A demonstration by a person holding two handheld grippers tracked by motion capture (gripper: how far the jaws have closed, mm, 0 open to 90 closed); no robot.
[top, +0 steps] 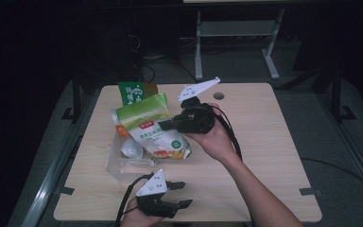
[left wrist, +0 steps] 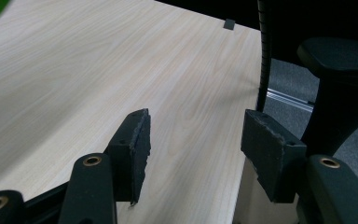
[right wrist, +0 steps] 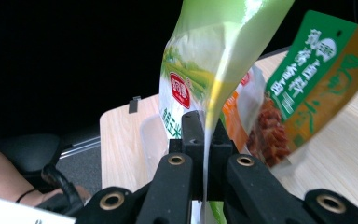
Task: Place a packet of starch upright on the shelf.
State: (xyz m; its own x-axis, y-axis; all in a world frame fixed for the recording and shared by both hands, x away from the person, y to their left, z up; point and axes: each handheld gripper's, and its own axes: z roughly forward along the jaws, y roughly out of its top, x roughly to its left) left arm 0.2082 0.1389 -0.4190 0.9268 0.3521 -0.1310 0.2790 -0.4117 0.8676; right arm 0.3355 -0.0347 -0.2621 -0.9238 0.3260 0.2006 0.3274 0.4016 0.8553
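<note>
Green pouch [top: 150, 124], soft, light and probably slippery, is pinched at its flat side edge by the right gripper [top: 166, 125] above the clear box [top: 123, 166], while the left gripper [top: 183, 194] is held wide and empty.

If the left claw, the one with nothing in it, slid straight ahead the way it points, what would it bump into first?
Probably nothing. The left claw stands open over the bare wooden table, aimed along the near edge. Its own view shows only tabletop ahead, then the far rim with a small black clip. Depth is hard to judge.
</note>
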